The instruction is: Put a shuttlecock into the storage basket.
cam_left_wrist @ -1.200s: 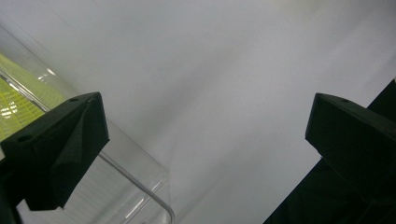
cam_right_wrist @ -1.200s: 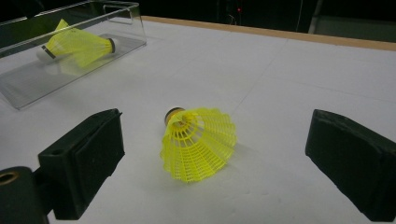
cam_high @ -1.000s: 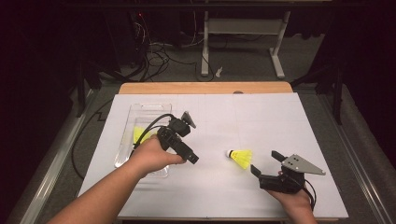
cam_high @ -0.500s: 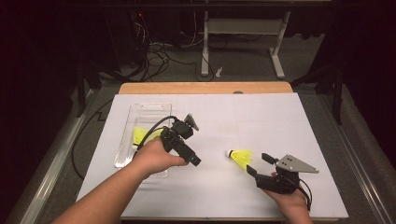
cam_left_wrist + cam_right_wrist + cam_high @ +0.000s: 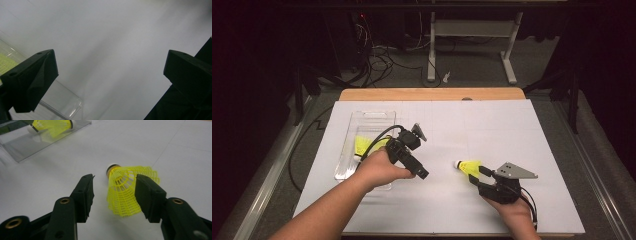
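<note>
Since the earlier frames, right tool has advanced to the loose shuttlecock on the worktop; its jaws have just been closing, skirt between them, left pad still clear. One shuttlecock already lies in the clear tray. Left tool stands open, empty. Grasp and transfer remain.

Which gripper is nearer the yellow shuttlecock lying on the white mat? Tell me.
Right. The right gripper has the shuttlecock between its jaws, which have just been closing. The left gripper hovers off to the side by the clear tray.
</note>
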A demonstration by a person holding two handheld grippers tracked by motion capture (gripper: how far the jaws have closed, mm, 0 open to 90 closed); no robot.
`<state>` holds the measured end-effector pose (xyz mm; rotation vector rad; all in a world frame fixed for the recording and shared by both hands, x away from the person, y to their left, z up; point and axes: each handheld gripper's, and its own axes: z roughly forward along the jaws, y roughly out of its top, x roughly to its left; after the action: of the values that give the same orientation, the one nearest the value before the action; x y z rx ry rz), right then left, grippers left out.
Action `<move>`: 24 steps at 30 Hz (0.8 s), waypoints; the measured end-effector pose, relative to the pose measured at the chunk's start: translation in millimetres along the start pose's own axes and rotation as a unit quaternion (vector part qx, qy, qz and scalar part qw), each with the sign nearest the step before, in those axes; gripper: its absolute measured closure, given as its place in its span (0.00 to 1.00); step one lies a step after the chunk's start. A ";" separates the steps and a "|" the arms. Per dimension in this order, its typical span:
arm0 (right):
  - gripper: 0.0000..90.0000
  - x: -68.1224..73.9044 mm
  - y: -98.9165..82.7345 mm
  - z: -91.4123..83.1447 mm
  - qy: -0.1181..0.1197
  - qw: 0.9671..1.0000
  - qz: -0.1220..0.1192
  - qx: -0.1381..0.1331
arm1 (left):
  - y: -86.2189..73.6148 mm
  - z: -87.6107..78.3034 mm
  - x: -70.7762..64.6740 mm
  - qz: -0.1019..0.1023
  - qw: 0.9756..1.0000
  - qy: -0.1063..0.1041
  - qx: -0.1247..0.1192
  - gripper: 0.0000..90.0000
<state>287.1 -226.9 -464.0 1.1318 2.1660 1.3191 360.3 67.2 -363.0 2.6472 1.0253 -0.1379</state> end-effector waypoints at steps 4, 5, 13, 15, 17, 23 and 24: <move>0.71 0.5 1.7 11.5 -0.005 1.000 -0.012 0.016 | -0.1 5.0 -0.6 0.002 1.000 0.001 0.006 0.01; 0.73 0.5 3.1 13.5 -0.004 1.000 -0.014 0.019 | 0.0 6.2 -0.6 0.002 1.000 0.001 0.008 0.01; 0.80 1.8 2.3 14.1 0.000 1.000 -0.012 0.016 | 0.0 12.0 -4.7 0.010 1.000 -0.003 0.009 0.01; 0.81 0.3 0.9 12.1 -0.001 1.000 -0.012 0.014 | -0.5 12.3 -4.4 0.011 1.000 -0.005 0.010 0.01; 0.82 -0.6 -1.0 10.7 -0.001 1.000 -0.006 0.014 | -1.7 13.2 -4.0 0.009 1.000 -0.006 0.007 0.01; 0.86 -2.2 -3.2 8.0 0.005 1.000 -0.005 0.012 | -3.3 15.3 -3.7 0.007 1.000 -0.004 0.008 0.01; 0.86 -2.2 -3.5 8.0 0.006 1.000 -0.004 0.012 | -3.3 15.5 -3.8 0.010 1.000 -0.005 0.011 0.01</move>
<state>292.1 -224.9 -471.2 1.1265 2.1976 1.3038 355.6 62.3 -377.8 2.6723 0.9996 -0.1579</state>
